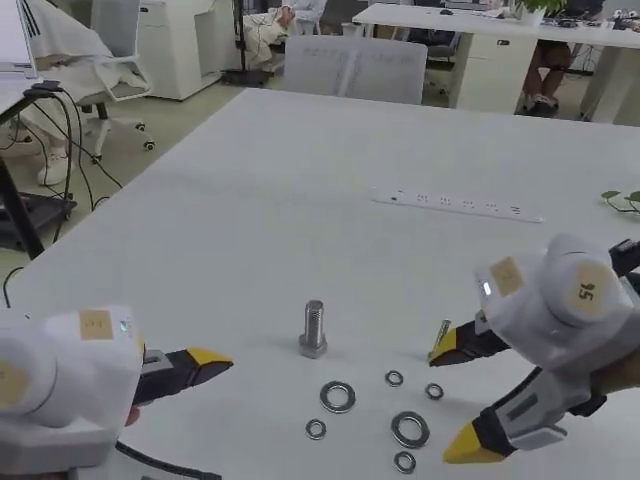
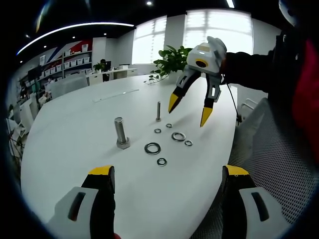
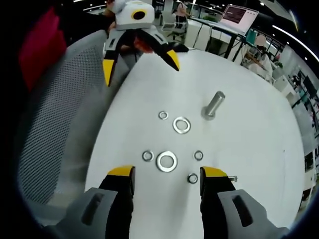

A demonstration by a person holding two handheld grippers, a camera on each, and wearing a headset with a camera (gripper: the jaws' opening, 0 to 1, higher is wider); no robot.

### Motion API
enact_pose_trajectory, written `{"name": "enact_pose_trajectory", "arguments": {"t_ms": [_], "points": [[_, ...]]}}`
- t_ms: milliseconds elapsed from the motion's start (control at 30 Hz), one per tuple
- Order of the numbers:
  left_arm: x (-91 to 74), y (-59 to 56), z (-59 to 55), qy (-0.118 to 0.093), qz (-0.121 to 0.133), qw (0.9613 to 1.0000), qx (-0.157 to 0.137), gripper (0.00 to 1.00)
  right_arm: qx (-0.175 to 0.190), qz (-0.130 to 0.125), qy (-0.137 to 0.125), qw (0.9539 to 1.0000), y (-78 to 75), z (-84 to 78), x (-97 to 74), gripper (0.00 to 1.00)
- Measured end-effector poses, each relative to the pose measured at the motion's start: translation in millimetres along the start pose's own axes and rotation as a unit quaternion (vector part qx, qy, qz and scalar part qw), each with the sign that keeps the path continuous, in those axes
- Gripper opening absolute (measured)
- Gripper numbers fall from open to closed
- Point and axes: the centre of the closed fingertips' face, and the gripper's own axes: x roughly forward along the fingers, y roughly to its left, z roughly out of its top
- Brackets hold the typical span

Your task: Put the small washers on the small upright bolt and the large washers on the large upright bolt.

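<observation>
Yellow-tipped jaws of the right gripper [image 1: 457,395] are standing wide apart and empty, hovering just over the loose washers. The left gripper [image 2: 168,172] is gaping wide too, holding nothing, off to the side of the large bolt [image 1: 313,330]. Two large washers [image 1: 338,396] and four small washers [image 1: 394,378] are lying flat on the white table [image 1: 250,220]. The small bolt [image 1: 441,335] is standing beside the right gripper's far jaw. Both bolts are showing bare shanks, so the task is seemingly not yet begun, with all six washers waiting.
</observation>
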Motion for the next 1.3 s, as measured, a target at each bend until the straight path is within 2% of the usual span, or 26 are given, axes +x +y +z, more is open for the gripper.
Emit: {"name": "enact_pose_trajectory", "arguments": {"t_ms": [467,867,1300], "points": [[-1.2,2.7,2.7,-0.008,0.006,0.9999,-0.006,0.88,-0.035,0.028,0.034,0.9984,1.7,-0.4,15.1,0.46],[-2.0,3.6,5.4,-0.016,0.008,0.9998,-0.012,0.87,-0.066,0.042,0.069,0.9945,1.6,-6.0,27.8,0.39],[-2.9,5.3,7.5,-0.025,0.007,0.9995,-0.020,0.86,-0.081,0.055,0.089,0.9912,2.2,-8.5,38.4,0.35]]}}
